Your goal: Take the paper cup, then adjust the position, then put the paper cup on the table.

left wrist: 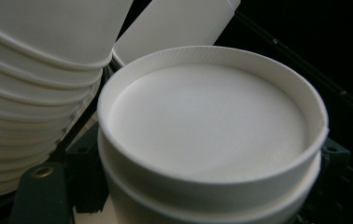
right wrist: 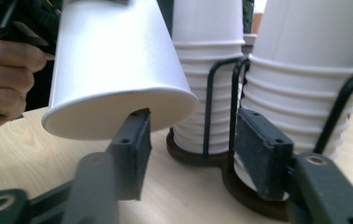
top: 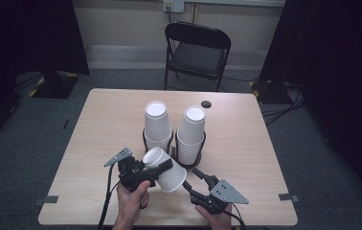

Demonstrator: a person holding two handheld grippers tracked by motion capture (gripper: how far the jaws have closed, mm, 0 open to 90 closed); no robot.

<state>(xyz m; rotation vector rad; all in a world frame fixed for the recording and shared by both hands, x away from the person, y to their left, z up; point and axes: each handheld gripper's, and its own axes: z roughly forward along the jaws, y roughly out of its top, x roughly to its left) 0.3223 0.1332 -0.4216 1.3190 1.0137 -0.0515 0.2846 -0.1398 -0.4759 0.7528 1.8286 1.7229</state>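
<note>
While we hold the right gripper spread and empty near the table front, our left gripper pinches a tilted paper cup, light, thin-walled, crushable, so we'd grip its stiffer rim gently, before two stacks in holders

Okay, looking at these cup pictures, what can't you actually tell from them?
- Held cup: hollow interior faces away in each view; contents unknown.
- Left gripper: the cup hides its pads in the left gripper view.
- Small dark thing on the table: too small to identify.
</note>
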